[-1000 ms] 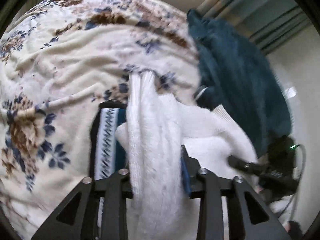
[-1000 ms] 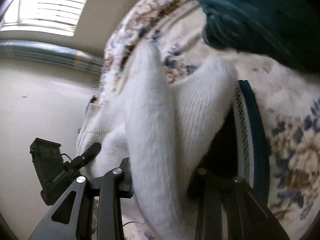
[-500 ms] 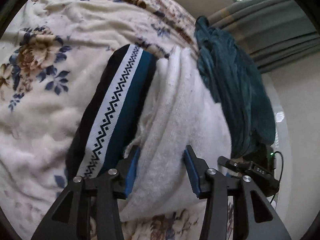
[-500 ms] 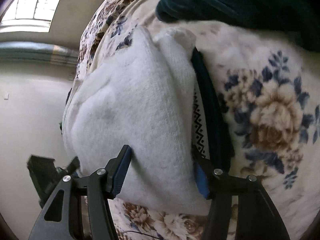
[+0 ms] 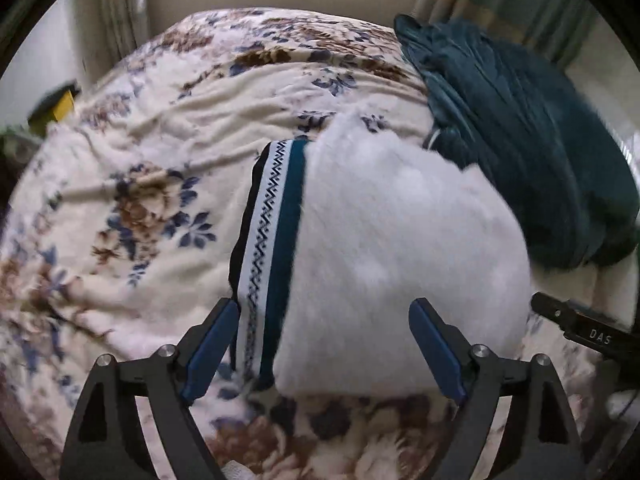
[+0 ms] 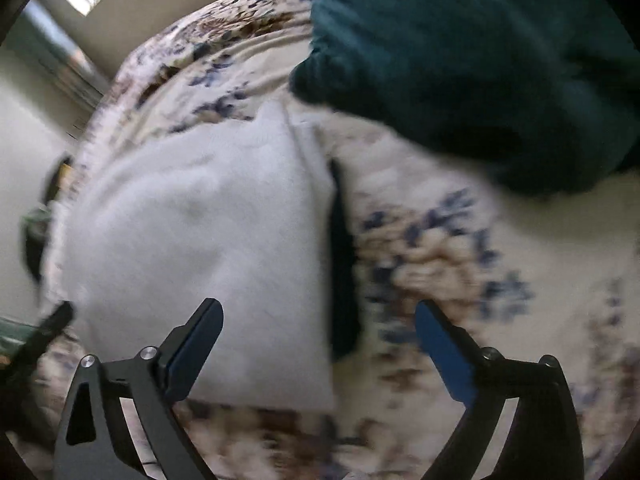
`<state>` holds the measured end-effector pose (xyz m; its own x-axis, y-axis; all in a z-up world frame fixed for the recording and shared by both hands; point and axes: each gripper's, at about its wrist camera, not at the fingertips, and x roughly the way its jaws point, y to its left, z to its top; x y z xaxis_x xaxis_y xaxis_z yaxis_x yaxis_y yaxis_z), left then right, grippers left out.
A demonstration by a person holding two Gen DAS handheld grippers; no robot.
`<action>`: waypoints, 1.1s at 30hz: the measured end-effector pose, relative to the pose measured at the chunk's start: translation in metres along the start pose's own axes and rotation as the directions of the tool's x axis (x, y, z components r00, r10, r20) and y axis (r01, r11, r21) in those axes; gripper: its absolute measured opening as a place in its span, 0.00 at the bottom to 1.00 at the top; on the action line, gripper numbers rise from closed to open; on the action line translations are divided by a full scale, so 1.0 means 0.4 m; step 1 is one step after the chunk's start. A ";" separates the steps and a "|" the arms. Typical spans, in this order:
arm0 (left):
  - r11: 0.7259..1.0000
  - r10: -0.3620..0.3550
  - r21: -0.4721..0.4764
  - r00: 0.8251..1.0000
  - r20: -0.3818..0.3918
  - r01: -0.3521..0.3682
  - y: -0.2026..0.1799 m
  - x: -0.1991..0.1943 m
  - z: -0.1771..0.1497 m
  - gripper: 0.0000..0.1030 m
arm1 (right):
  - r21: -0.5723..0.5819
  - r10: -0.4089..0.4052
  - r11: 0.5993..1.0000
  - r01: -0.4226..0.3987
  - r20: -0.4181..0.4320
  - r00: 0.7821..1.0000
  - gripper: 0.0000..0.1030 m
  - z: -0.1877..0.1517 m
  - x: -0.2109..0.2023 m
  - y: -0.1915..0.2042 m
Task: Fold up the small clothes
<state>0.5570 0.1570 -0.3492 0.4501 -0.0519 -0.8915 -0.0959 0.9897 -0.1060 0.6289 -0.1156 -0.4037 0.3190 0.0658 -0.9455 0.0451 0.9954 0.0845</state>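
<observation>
A white fluffy garment (image 5: 400, 256) lies folded flat on the floral bed cover, on top of a dark garment with a white zigzag band and teal stripe (image 5: 272, 256). My left gripper (image 5: 324, 344) is open and empty just in front of the garment's near edge. In the right wrist view the white garment (image 6: 208, 248) lies left of centre with the dark garment's edge (image 6: 344, 280) showing beside it. My right gripper (image 6: 320, 348) is open and empty above the near edge. The right wrist view is blurred.
A crumpled dark teal blanket (image 5: 528, 144) lies on the bed to the right of the clothes; it also shows in the right wrist view (image 6: 480, 64). The floral bed cover (image 5: 160, 168) spreads to the left. The other gripper's body (image 5: 584, 332) shows at the right edge.
Both grippers let go of the white garment, opened wide and drew back. The garment now lies flat and folded on the striped one.
</observation>
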 end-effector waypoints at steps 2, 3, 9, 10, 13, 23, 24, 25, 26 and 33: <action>0.999 0.040 0.022 0.999 -0.011 -0.039 -0.026 -0.016 -0.019 0.85 | -0.009 -0.051 0.999 0.051 0.013 0.999 1.00 -0.032 -0.038 0.003; 0.998 0.057 0.028 0.998 -0.013 -0.056 -0.039 -0.032 -0.029 0.85 | -0.008 -0.069 0.998 0.069 0.020 0.997 1.00 -0.046 -0.057 0.004; 0.991 0.122 0.052 0.993 0.009 -0.122 -0.096 -0.150 -0.046 0.93 | -0.006 -0.126 0.992 0.127 0.105 0.986 1.00 -0.114 -0.247 0.008; 0.991 0.121 0.055 0.992 0.019 -0.122 -0.104 -0.180 -0.050 0.93 | -0.003 -0.132 0.991 0.134 0.120 0.984 1.00 -0.124 -0.287 0.005; 0.991 0.119 0.054 0.992 0.042 -0.122 -0.122 -0.269 -0.062 0.93 | 0.002 -0.128 0.992 0.129 0.154 0.980 1.00 -0.150 -0.393 0.010; 0.991 0.107 0.063 0.985 0.134 -0.116 -0.173 -0.625 -0.128 0.93 | -0.039 -0.098 0.993 0.113 0.284 0.954 1.00 -0.284 -0.810 0.032; 0.991 0.109 0.064 0.984 0.141 -0.119 -0.178 -0.656 -0.136 0.93 | -0.042 -0.094 0.993 0.111 0.293 0.951 1.00 -0.297 -0.846 0.033; 0.991 0.106 0.063 0.984 0.146 -0.116 -0.179 -0.685 -0.142 0.93 | -0.049 -0.086 0.993 0.106 0.305 0.949 1.00 -0.313 -0.893 0.031; 0.992 0.099 0.057 0.982 0.158 -0.110 -0.183 -0.731 -0.152 0.93 | -0.052 -0.084 0.993 0.105 0.312 0.947 1.00 -0.324 -0.926 0.031; 0.995 0.081 0.041 0.977 0.197 -0.091 -0.207 -0.920 -0.206 0.93 | -0.072 -0.047 0.994 0.081 0.381 0.924 1.00 -0.430 -1.185 -0.002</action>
<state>0.3260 0.0830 -0.0486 0.6065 0.0558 -0.7931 -0.0996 0.9950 -0.0062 0.3148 -0.1356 -0.0096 0.6528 -0.0126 -0.7575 0.0022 0.9999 -0.0148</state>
